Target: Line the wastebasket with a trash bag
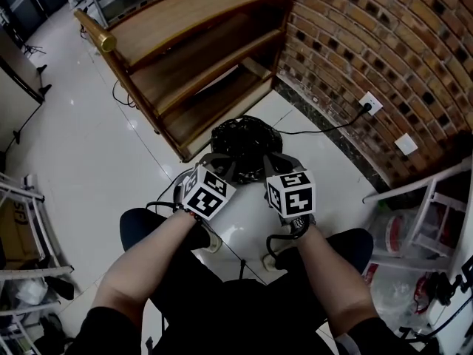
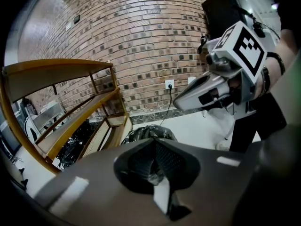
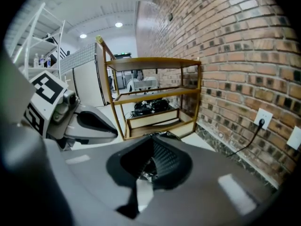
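Note:
A black trash bag [image 1: 244, 140] lies crumpled over a round wastebasket on the white floor, just in front of the wooden shelf. My left gripper [image 1: 220, 164] and right gripper [image 1: 275, 163] sit side by side just above its near edge, both pointing down at it. In the left gripper view the jaws [image 2: 154, 144] are shut with a scrap of shiny black film [image 2: 156, 178] pinched between them, and the bag [image 2: 148, 132] lies beyond. The right gripper [image 3: 153, 140] shows the same pinched film [image 3: 148, 173]. The basket itself is hidden under the bag.
A low wooden shelf [image 1: 199, 58] stands behind the basket, against a brick wall [image 1: 369, 35]. A cable runs from the wall socket [image 1: 370, 103] to the floor. A white rack [image 1: 421, 198] stands at the right and the person's knees are below the grippers.

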Demonstrator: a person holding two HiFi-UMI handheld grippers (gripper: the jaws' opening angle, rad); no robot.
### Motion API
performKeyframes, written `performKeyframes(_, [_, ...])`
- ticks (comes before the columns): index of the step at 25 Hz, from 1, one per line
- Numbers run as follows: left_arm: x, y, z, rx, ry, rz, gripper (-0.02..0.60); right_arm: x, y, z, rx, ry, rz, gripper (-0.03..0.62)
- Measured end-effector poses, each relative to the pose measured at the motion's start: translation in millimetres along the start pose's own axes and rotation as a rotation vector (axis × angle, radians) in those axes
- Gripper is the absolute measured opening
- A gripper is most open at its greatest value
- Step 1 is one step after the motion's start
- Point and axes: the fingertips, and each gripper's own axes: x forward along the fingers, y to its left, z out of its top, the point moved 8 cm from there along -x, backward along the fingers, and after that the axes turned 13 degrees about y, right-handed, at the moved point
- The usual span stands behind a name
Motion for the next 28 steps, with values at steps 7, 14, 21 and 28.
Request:
performKeyframes(7, [-5.5,-6.9,2.3,-0.028,-0.039,0.02,0.005,-3.6,13.0,2.2,-0.004,-0.026,0.009,0.002])
performKeyframes(14, [-10.2,-8.6,6.1,-0.074,-0.074,0.025,0.005,-8.1,21.0,3.3,-0.013,-0.052,0.015,0.002])
performKeyframes(21, [-7.8,-10.0,3.9,-0.098,-0.069,0.015,0.005,-6.6,24.3,1.2,-0.024,-0.045,0.019,0.002])
performKeyframes(28, [-3.3,-9.2,5.2,-0.115,-0.059,0.011,0.005,-3.6,23.0,-2.0,-0.022,-0.029,0.021,0.001])
